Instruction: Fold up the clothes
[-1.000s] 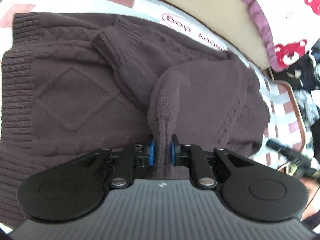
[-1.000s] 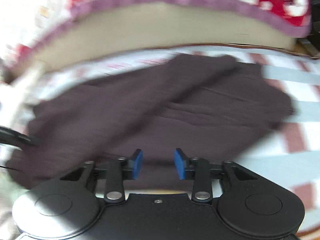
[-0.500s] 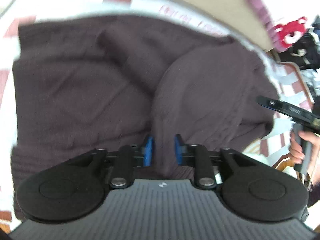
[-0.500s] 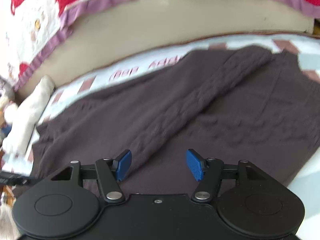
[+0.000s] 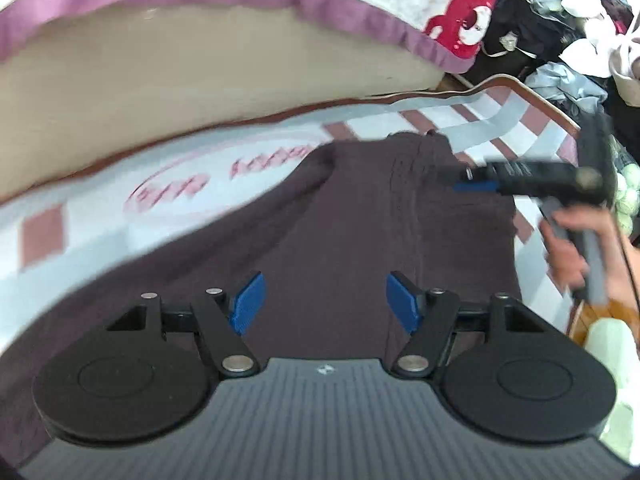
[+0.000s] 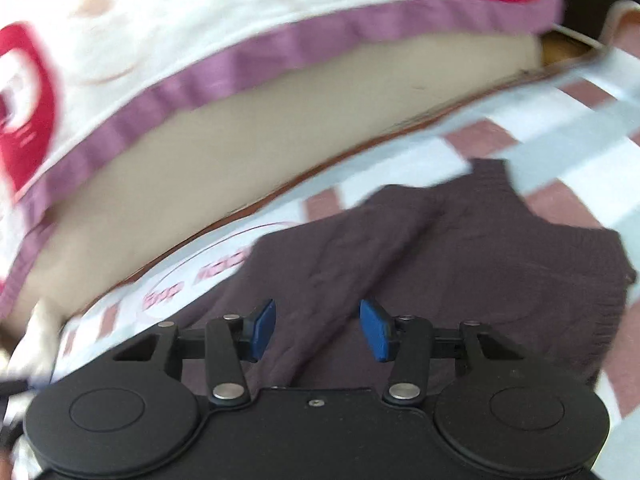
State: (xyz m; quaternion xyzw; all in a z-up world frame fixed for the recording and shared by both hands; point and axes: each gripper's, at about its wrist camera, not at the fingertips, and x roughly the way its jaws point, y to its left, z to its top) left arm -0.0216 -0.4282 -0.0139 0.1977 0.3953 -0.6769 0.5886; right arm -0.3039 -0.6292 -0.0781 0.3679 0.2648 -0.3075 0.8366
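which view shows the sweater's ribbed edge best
The right wrist view: the dark brown sweater lies less blurred there, with its ribbed edge visible at the right. The left wrist view shows the sweater smeared by motion, no ribbing readable.

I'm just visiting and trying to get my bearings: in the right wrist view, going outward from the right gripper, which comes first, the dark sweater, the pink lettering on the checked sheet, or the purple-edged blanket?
1. Dark sweater: directly under and ahead of the right gripper.
2. Pink lettering: on the checked sheet, ahead to the left.
3. Purple-edged blanket: farthest, across the top.
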